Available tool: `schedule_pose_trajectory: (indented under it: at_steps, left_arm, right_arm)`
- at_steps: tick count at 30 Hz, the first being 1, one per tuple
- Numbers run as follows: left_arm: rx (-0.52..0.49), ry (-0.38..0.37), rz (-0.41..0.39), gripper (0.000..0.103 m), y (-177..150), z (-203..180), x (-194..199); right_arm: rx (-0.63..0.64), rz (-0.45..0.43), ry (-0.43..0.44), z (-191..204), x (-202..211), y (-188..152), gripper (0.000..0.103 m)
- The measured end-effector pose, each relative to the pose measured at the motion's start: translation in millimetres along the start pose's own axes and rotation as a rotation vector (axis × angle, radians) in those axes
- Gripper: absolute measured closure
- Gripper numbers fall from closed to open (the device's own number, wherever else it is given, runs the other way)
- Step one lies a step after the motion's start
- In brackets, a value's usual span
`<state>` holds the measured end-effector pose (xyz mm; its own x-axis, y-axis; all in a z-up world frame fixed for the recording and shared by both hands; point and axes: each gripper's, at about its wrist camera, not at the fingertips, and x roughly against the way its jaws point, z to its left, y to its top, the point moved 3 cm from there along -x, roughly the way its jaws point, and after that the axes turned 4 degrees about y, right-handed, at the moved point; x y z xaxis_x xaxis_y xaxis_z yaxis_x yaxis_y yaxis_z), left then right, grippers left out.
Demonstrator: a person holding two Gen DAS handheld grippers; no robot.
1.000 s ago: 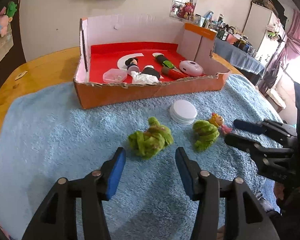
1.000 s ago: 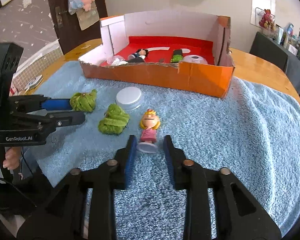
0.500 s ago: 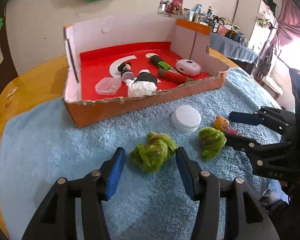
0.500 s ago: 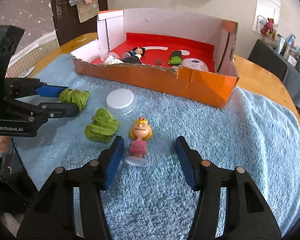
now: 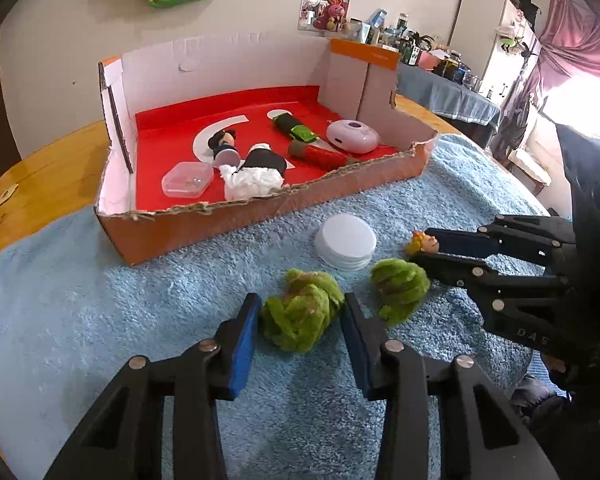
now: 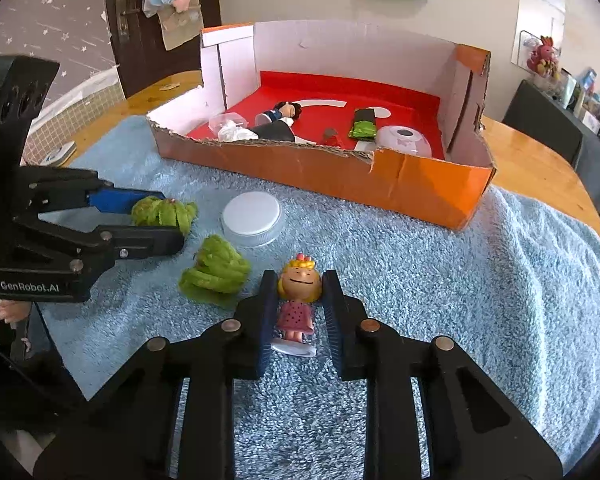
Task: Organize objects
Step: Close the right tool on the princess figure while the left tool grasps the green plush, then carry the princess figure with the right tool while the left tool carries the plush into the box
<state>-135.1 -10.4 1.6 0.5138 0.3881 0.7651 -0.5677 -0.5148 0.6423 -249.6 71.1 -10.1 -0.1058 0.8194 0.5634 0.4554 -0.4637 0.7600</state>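
The blonde figurine lies on its back low in the centre of the right wrist view, on the blue towel, its head between the pads of the right gripper. The jaws are closing and look to be touching both sides of the head. Squeeze at the head only until it holds firm, then lift straight up so the round base clears the pile (hard plastic may slip sideways).

In the left wrist view, the left gripper is closing on the nearer green plush, low centre, pads pressing its flanks. Soft stuff compresses, so close fully before lifting.

A second green plush and a white lid lie just right of it. The orange box, upper centre, already holds several items and is the likely destination.
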Motion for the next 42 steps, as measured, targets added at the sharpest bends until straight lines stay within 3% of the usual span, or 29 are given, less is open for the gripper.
schedule_pose_trajectory:
  at_steps: [20,31,36,42]
  left_arm:
    - [0.024,0.007,-0.117,0.063,14.0,-2.1,43.7]
    - [0.035,0.018,-0.141,0.063,21.7,0.7,52.0]
    - [0.046,0.041,-0.154,0.063,39.6,6.8,54.6]
    - [0.058,0.123,-0.16,0.063,82.3,23.0,46.7]
  right_arm:
    - [-0.016,-0.104,0.015,3.6,38.4,27.3,0.082]
    - [-0.017,-0.111,0.03,9.1,42.5,38.8,0.082]
    - [-0.015,-0.114,0.053,5.3,42.7,60.4,0.082]
    - [-0.021,-0.079,0.11,-8.8,24.1,110.1,0.082]
